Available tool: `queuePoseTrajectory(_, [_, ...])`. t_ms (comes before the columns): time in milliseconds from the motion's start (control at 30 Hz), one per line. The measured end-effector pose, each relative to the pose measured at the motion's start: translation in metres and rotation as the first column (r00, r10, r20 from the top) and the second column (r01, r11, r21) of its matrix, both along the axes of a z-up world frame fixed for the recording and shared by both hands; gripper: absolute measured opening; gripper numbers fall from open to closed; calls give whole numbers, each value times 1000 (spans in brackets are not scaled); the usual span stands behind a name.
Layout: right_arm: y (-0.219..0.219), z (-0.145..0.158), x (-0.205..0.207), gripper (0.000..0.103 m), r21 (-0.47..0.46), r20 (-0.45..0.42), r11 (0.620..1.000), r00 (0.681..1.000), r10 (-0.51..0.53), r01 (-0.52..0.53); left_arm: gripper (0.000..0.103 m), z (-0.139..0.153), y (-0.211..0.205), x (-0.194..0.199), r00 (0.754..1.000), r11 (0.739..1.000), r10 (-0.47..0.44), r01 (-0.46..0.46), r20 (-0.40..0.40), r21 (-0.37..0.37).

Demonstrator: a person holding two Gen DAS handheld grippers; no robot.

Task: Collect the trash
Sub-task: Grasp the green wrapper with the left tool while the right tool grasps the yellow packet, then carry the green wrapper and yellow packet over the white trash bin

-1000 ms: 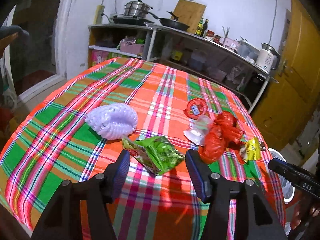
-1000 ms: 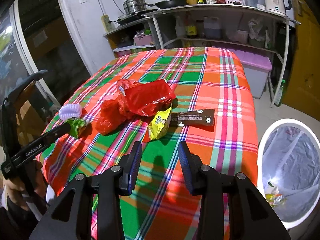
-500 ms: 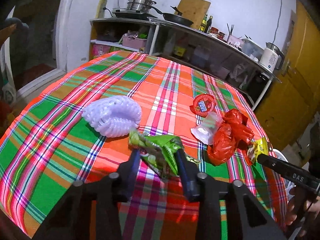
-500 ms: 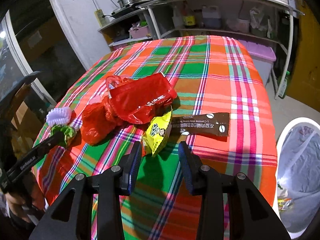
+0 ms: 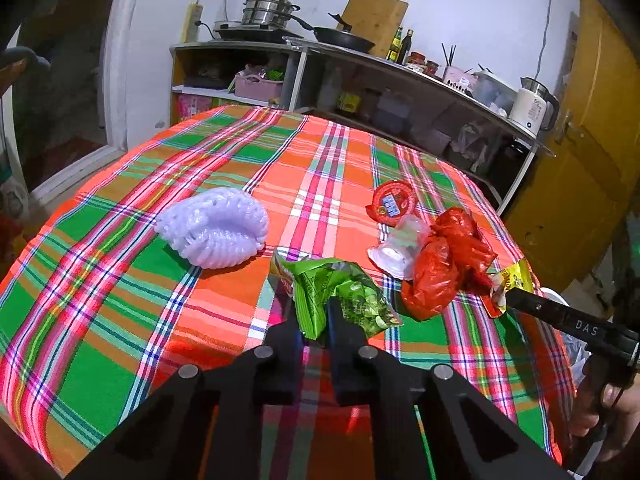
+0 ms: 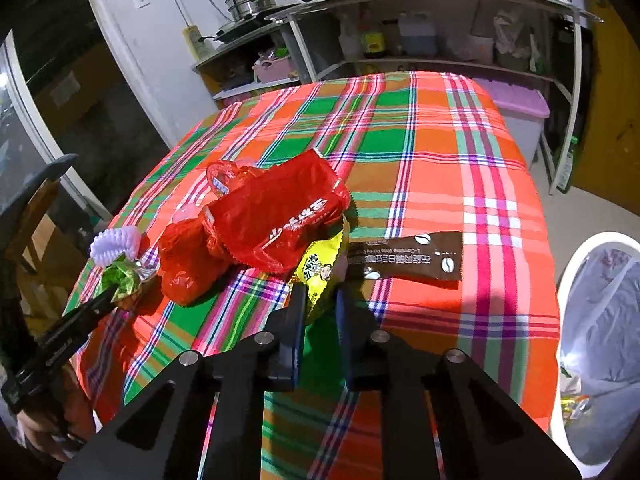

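Note:
My left gripper [image 5: 314,316] is shut on a crumpled green snack wrapper [image 5: 336,292] at the near edge of the plaid table. My right gripper [image 6: 320,304] is shut on a yellow snack packet [image 6: 320,268]. Beside it lie a brown coffee sachet [image 6: 404,256], a big red wrapper [image 6: 276,212] and a red plastic bag [image 6: 184,256]. In the left wrist view I also see a white foam fruit net [image 5: 216,232], a clear plastic cup [image 5: 400,244], a round red lid [image 5: 394,202] and the red bag [image 5: 440,264].
A white bin with a plastic liner [image 6: 600,320] stands on the floor right of the table. Shelves with pots, bottles and a kettle [image 5: 532,106] line the far wall. A yellow door [image 5: 580,160] is at the right.
Both grippers moved forward and closed: the left onto the green wrapper, the right onto the yellow packet. Both were open a second ago.

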State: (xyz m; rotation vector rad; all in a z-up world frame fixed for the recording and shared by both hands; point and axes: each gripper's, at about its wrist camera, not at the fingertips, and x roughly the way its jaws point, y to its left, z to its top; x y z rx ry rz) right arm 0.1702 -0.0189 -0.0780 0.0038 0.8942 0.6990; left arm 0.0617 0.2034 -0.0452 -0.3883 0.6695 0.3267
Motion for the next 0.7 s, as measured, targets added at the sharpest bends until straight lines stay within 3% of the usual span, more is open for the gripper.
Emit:
queuePoseTrajectory(367, [-34,17,-28,13,28,40,999,999,-29,28,10,20,-25,-15,999,999,-37,36,32,25])
queuePoseTrajectory(700, [-76,39,-57,13,59,90,996,993,-73,68,10,41,-68,-18,990,991,-127,124,62,51])
